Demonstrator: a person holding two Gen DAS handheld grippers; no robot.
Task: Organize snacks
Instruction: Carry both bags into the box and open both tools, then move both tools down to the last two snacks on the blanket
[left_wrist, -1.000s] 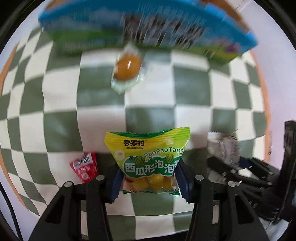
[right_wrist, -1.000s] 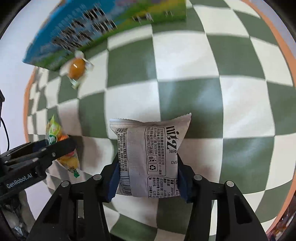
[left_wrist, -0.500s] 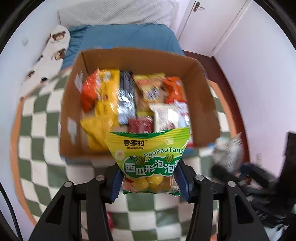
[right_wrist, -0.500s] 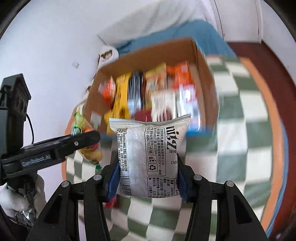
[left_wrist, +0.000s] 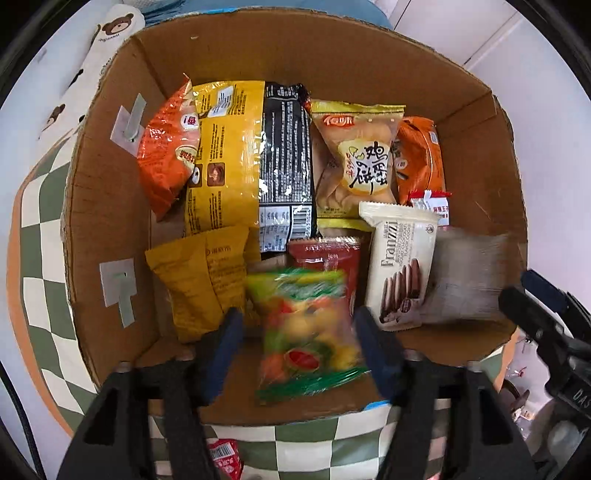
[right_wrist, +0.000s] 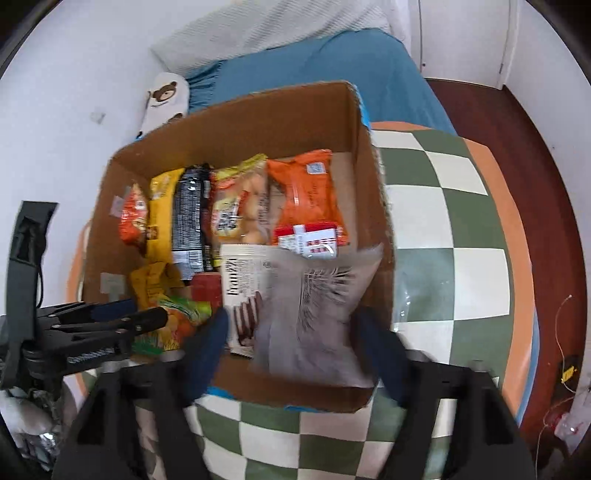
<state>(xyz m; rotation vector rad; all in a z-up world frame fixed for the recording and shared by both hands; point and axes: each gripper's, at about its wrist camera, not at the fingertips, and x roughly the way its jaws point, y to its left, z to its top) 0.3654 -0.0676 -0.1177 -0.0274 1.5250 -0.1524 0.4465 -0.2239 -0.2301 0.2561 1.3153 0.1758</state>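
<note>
Both packets have left their grips since half a second ago: then each was pinched between blue pads short of the box, now both hang blurred over its near edge.

Left gripper (left_wrist: 299, 339): fingers (left_wrist: 225, 347) spread and opening, pads clear of the green candy packet (left_wrist: 306, 328), which sits loose between them, tipped, over the box's 6 o'clock zone.

Right gripper (right_wrist: 291, 339): fingers (right_wrist: 207, 343) spread wider and opening; grey packet (right_wrist: 314, 314) between them but untouched, over the 5 o'clock corner, overlapping the white wafer packet (right_wrist: 245, 284).

Cardboard box (left_wrist: 107, 221) stands on the checkered desk (right_wrist: 443, 229), a blue bed (right_wrist: 314, 66) behind it. Inside, snacks are packed in rows: orange, yellow and black bags from 10 to 12 o'clock, an egg-biscuit bag and an orange pack toward 2 o'clock, a red pack at centre.

Risks, judged:
- Grey packet is close to the near wall; it may catch the rim and tip out onto the desk.
- Candy packet may land tilted on the red pack and slide.
- A small red sachet (left_wrist: 223, 458) lies outside the box at 6 o'clock, not yet sorted.
</note>
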